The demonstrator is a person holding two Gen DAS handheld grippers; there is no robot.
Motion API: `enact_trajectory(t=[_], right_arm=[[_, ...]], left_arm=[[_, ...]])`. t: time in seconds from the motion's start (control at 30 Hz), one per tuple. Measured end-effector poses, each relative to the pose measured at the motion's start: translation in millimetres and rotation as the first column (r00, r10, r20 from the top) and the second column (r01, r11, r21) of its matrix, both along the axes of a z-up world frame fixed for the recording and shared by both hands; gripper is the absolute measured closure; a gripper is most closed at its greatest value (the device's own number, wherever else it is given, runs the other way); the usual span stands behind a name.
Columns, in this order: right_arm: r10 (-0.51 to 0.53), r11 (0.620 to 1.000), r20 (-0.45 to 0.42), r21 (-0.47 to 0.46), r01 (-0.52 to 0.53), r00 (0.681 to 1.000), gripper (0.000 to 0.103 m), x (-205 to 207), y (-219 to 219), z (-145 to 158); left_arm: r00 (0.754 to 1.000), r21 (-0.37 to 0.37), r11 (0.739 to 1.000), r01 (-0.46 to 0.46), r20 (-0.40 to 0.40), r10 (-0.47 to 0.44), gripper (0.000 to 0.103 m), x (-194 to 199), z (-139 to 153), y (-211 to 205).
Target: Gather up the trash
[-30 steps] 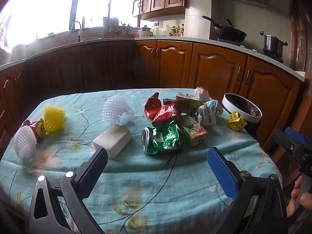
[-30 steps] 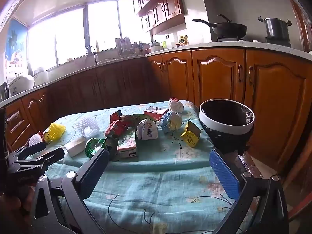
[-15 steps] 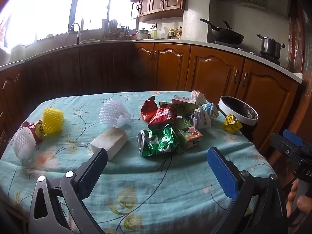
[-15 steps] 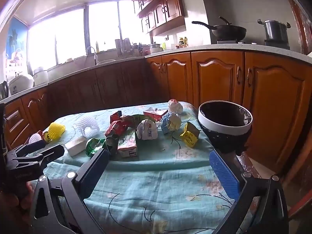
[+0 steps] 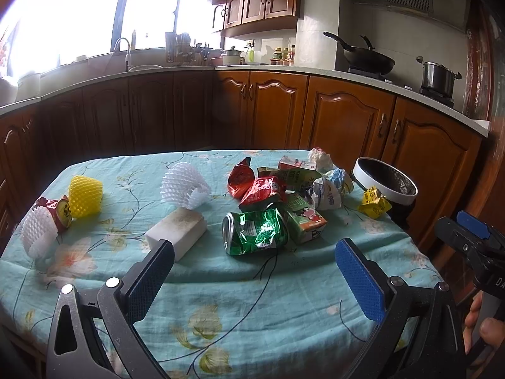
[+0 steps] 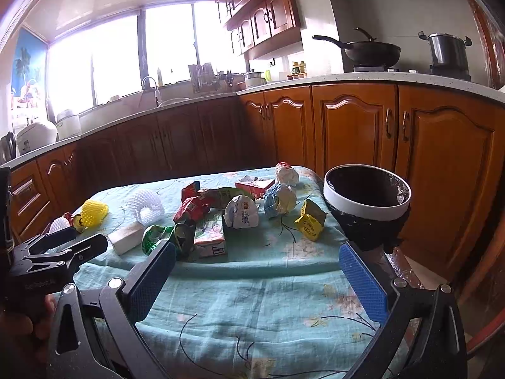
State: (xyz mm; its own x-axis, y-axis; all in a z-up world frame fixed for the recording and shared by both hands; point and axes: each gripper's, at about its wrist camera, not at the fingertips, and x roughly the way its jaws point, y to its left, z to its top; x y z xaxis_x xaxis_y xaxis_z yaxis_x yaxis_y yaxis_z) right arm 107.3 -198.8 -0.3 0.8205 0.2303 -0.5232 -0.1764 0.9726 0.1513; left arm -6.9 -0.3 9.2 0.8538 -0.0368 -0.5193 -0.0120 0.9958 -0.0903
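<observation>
Trash lies on a table with a teal floral cloth [image 5: 240, 300]: a crushed green can [image 5: 255, 231], a green juice carton [image 5: 304, 218], red wrappers [image 5: 260, 189], a white foam block [image 5: 178, 232], white foam net [image 5: 183, 184], yellow foam net [image 5: 85, 197], a yellow wrapper [image 5: 374, 203]. A white-rimmed bin with a black liner [image 6: 367, 199] stands at the table's right edge. My left gripper [image 5: 252, 271] is open and empty, near the front edge before the can. My right gripper [image 6: 257, 273] is open and empty, further right, near the bin.
Wooden kitchen cabinets [image 6: 353, 126] run behind and to the right of the table, close to the bin. A wok [image 5: 366, 58] and pot [image 5: 438, 77] sit on the counter. A red can and another white net [image 5: 38, 232] lie at the table's left edge.
Both grippers have pulled back slightly from the table; the trash looks a little further off. Nothing has been taken hold of and both stay open.
</observation>
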Motion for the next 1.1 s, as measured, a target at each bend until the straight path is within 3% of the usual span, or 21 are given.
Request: enact_trajectory(t=[1.1], right_arm=[[-0.001,1.0,0.0,0.011,0.001,1.0,0.0,2.3,-0.5,0.3]], left_arm=[[1.0,0.0,1.0,0.01,-0.004,-0.01,0.001,2.2,2.0,-0.2]])
